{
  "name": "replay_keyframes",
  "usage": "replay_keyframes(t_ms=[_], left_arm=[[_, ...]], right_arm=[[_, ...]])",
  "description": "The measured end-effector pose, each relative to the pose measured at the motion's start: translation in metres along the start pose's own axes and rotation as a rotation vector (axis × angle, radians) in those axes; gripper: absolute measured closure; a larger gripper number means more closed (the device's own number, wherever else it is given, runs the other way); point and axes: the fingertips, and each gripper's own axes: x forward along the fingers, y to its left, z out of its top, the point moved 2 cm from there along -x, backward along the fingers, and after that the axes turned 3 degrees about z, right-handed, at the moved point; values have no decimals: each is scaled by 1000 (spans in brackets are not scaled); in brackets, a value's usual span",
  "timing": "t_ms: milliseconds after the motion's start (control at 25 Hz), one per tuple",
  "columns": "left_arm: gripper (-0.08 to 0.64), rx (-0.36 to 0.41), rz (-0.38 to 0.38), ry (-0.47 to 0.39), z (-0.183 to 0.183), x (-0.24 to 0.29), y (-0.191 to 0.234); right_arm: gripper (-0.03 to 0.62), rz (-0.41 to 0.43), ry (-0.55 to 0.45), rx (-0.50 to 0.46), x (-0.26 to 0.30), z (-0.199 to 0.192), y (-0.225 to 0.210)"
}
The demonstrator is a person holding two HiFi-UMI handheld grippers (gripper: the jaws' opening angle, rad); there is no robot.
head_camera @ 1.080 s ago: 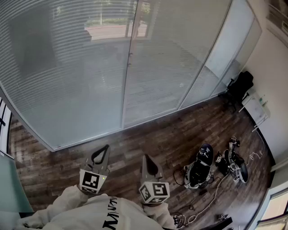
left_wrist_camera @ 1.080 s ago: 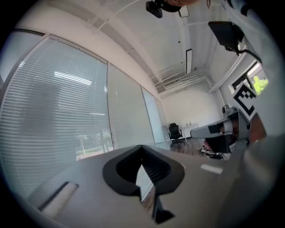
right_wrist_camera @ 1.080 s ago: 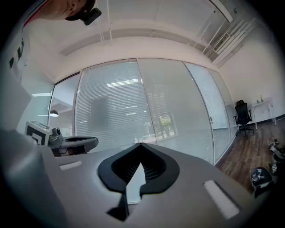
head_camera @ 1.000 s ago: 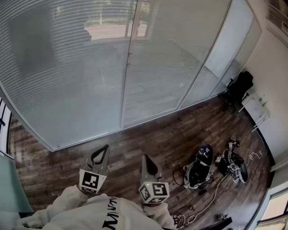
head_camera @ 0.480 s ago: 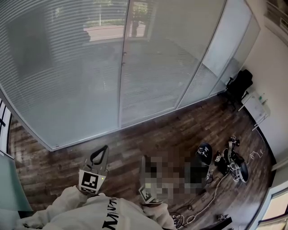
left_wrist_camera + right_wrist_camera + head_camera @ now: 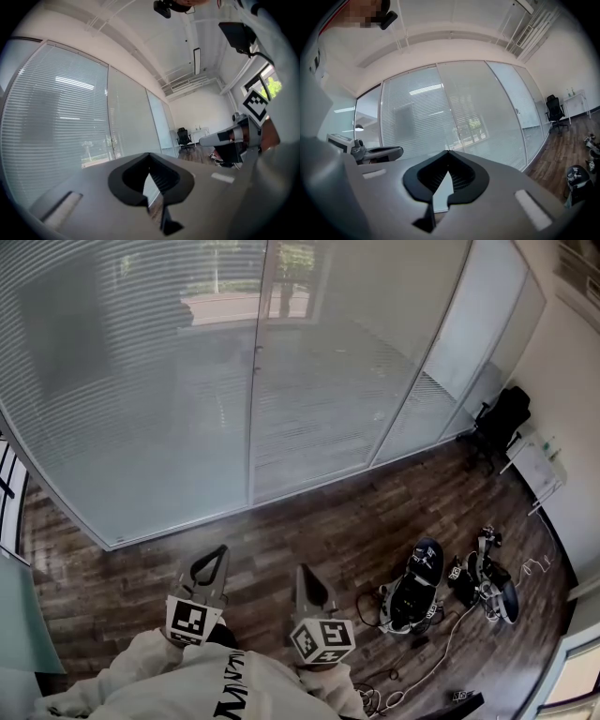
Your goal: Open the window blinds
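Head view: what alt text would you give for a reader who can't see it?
A person holds the left gripper and right gripper, both shut and empty, above a dark wooden floor, facing a glass wall covered by window blinds. At right, bags and cables lie on the floor.

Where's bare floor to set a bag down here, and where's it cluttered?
Free: the wood floor strip between the foot of the blinds and the left gripper and right gripper. Crowded: the floor at right, with a dark bag, gear and cables. A black chair and white table fill the far right corner.
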Motion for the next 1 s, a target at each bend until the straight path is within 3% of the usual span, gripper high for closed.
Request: replay_keyframes(t_ms=[600, 1000], left_arm=[[560, -35, -16, 6, -16, 29, 11], [560, -52, -27, 29, -33, 81, 51]], right_arm=[[591, -32, 26, -28, 21, -5, -12], [591, -38, 47, -24, 84, -4, -26]])
